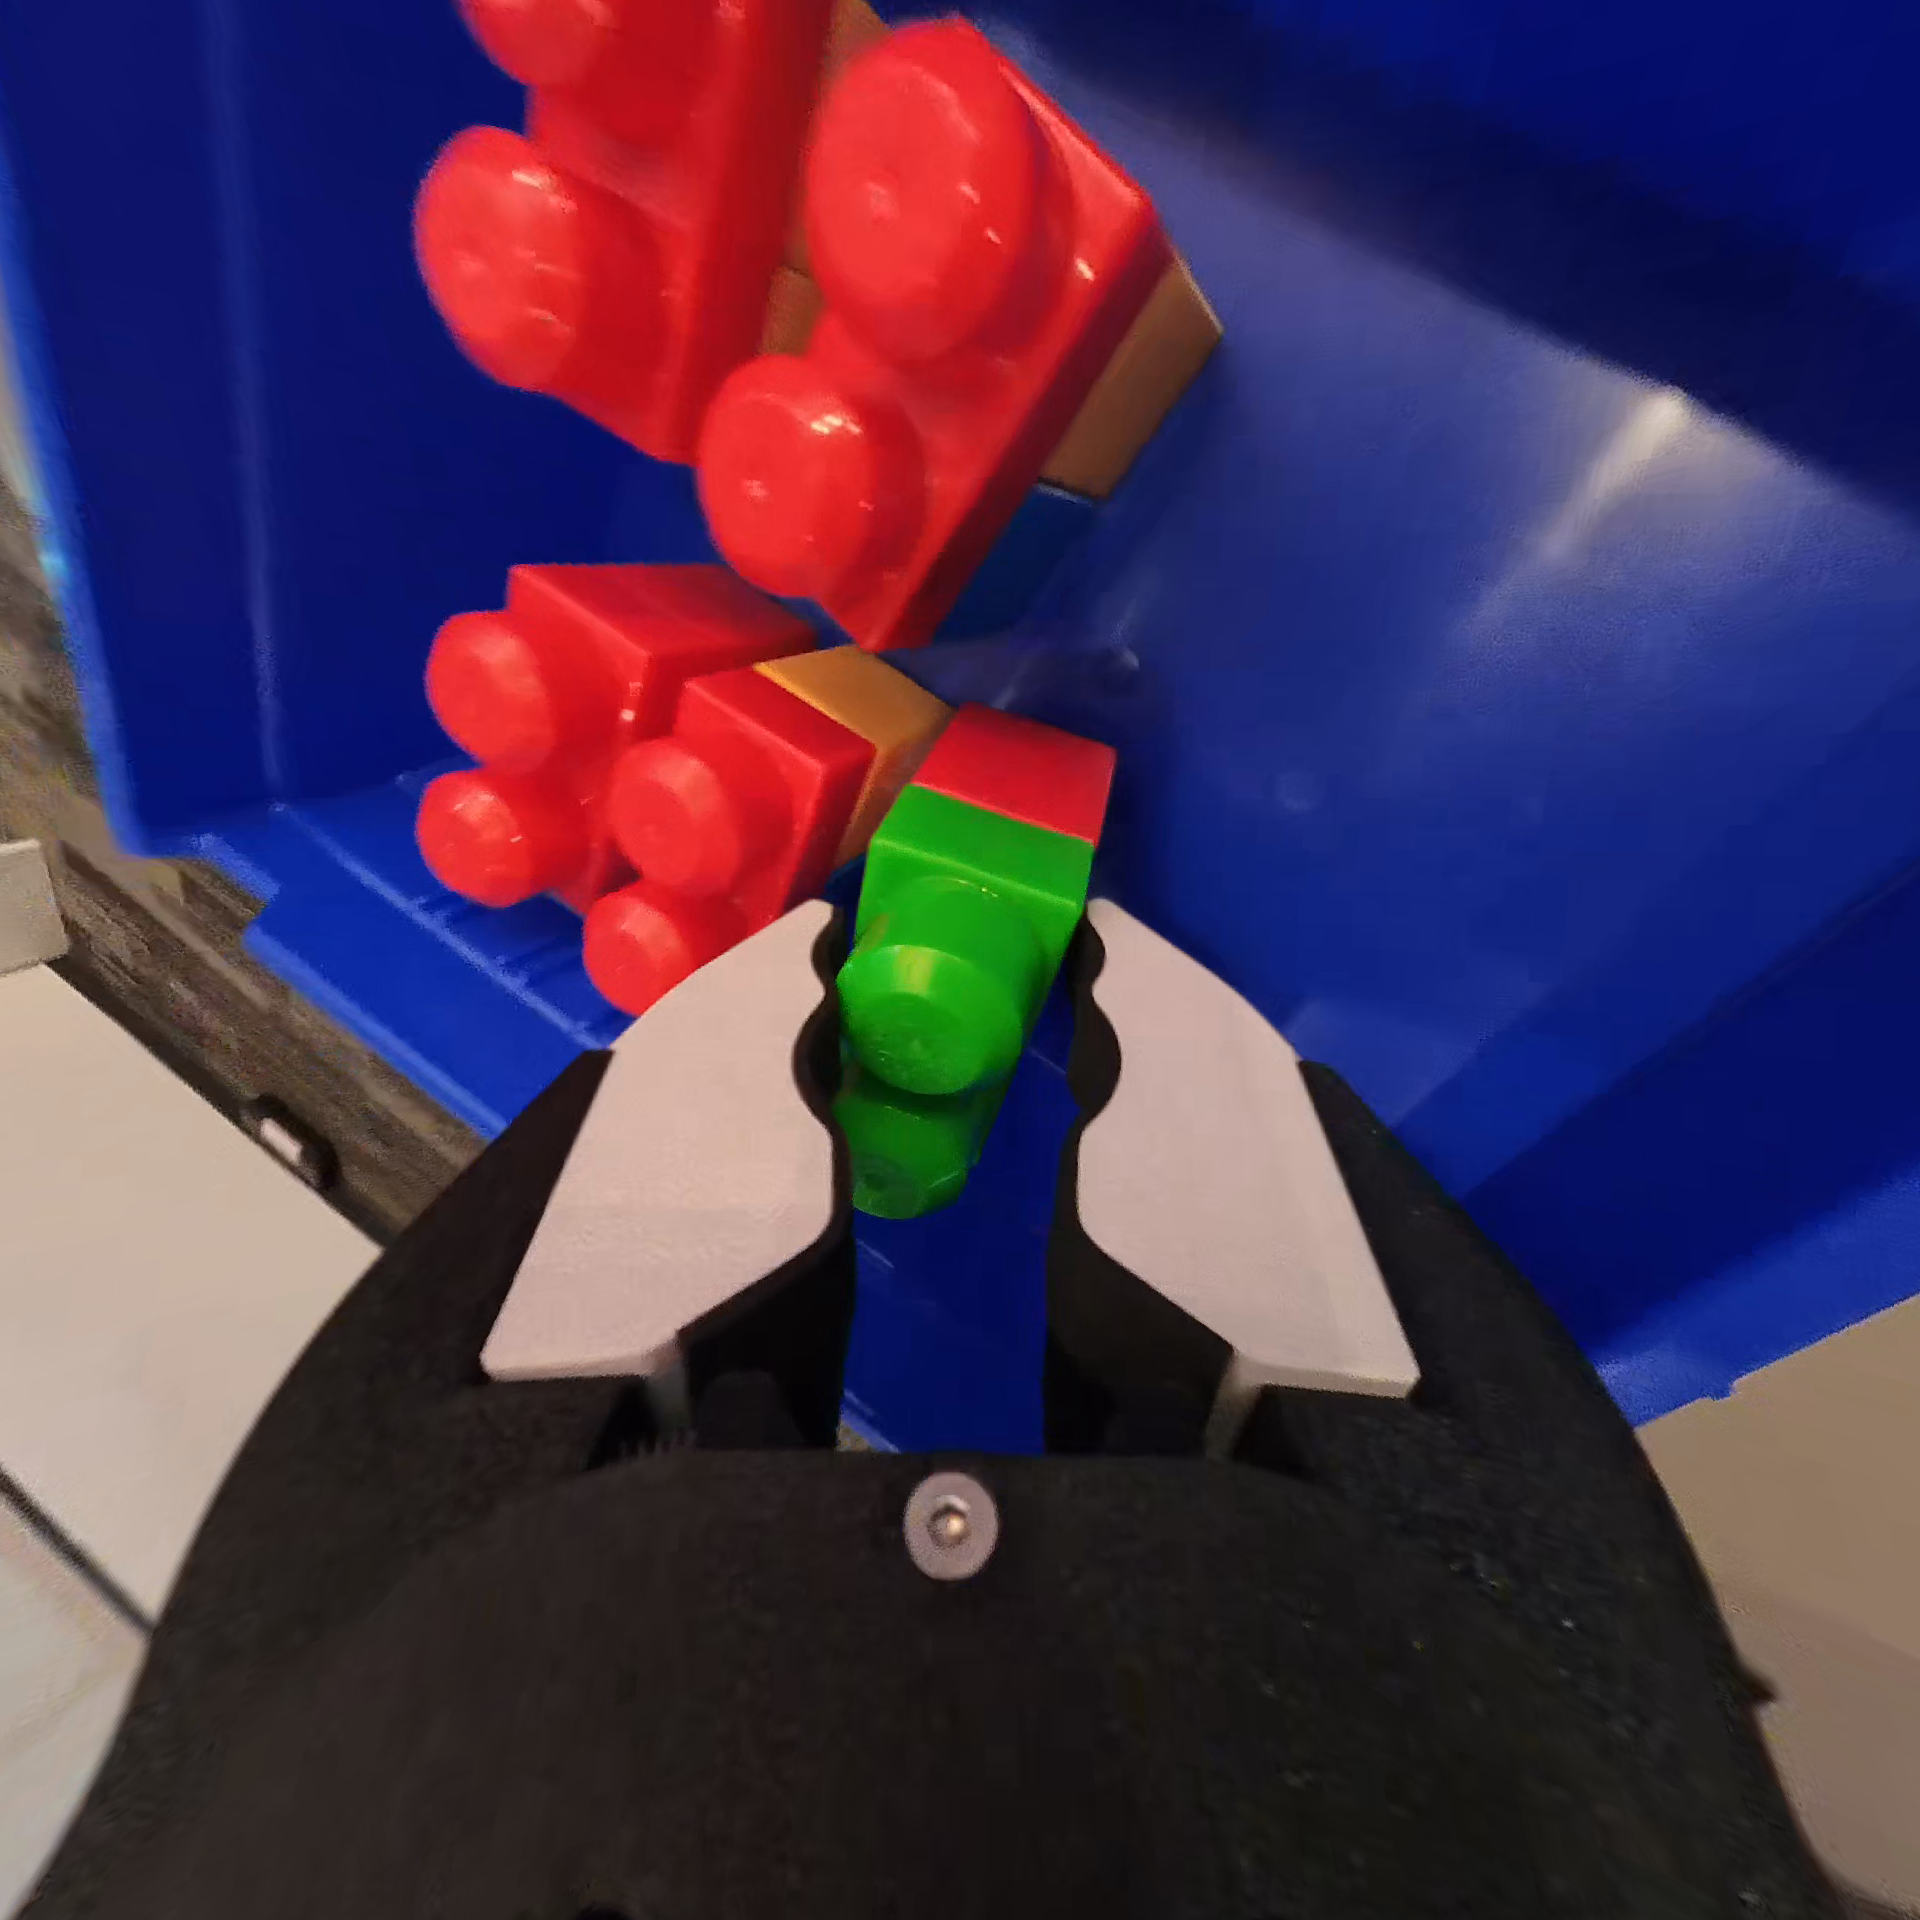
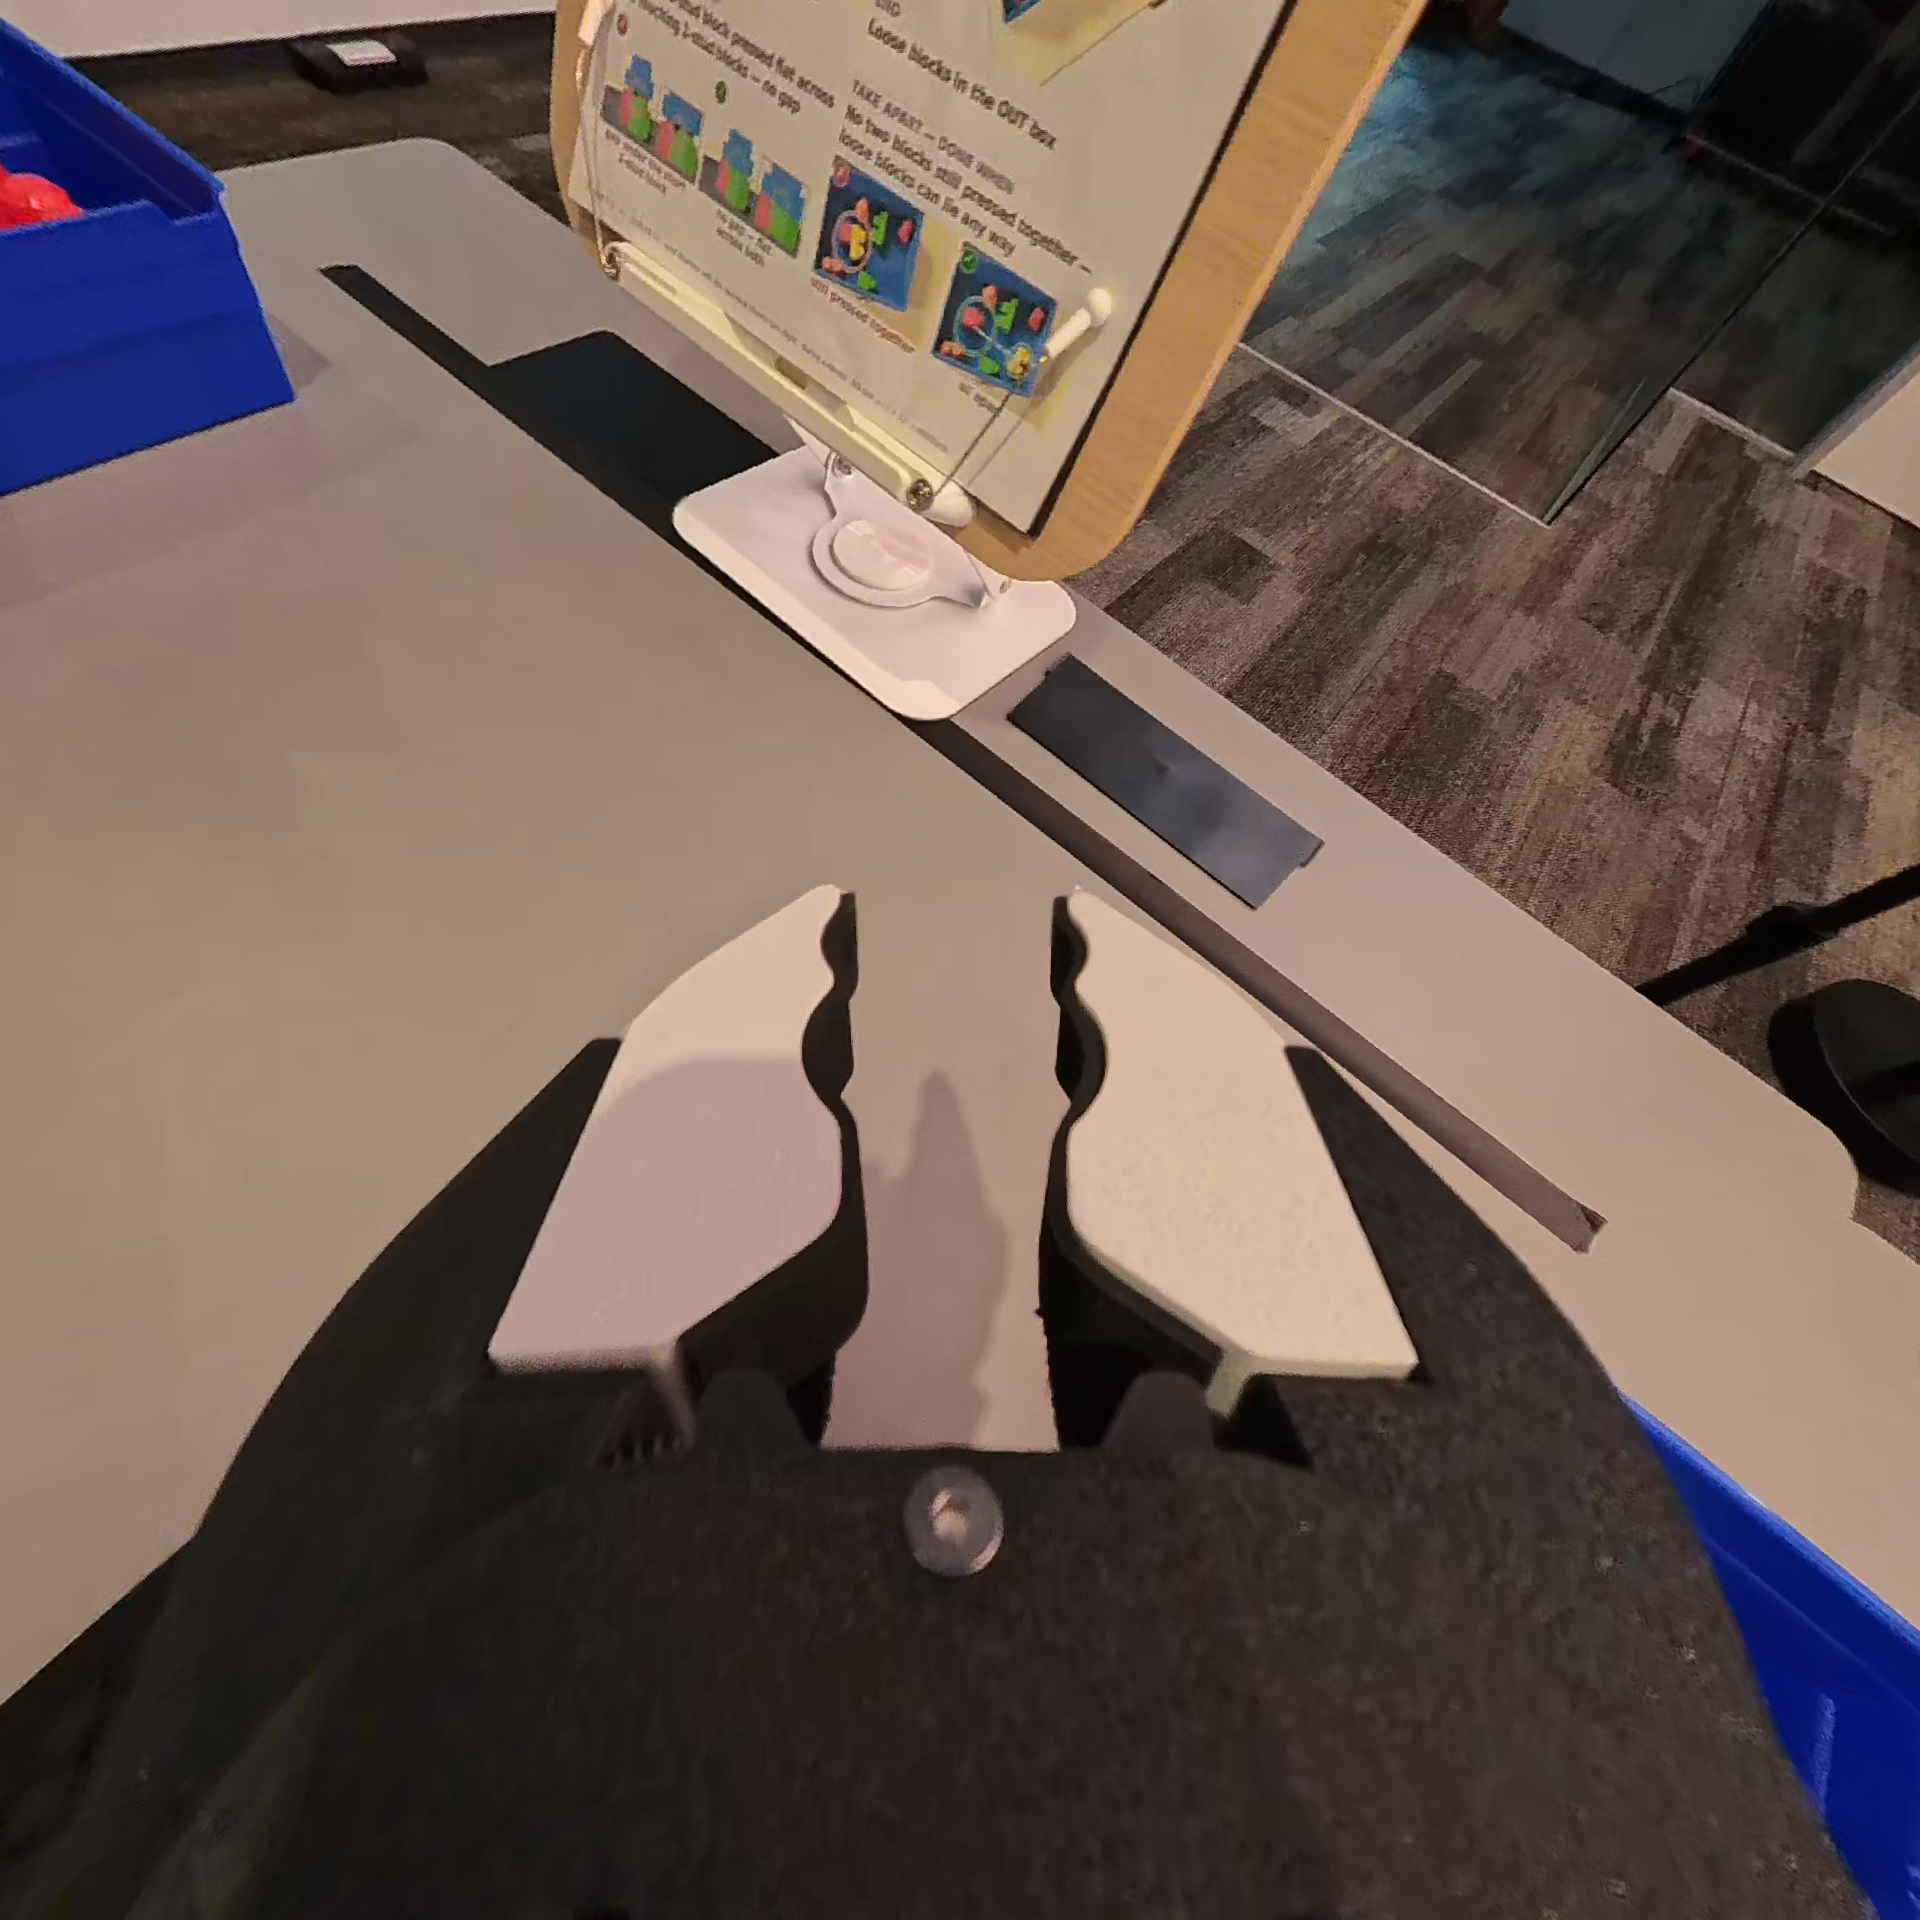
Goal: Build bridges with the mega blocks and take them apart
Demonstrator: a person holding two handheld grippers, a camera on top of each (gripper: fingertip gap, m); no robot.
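Fingers of L gripper grip green block in bin; R gripper open, empty, over table.

place: office-like demo or lab room | grey counter with a black cable slot | beyond it, patchy grey carpet tiles and a glass partition | on the counter, an instruction board on a white stand; blue bin at its left end
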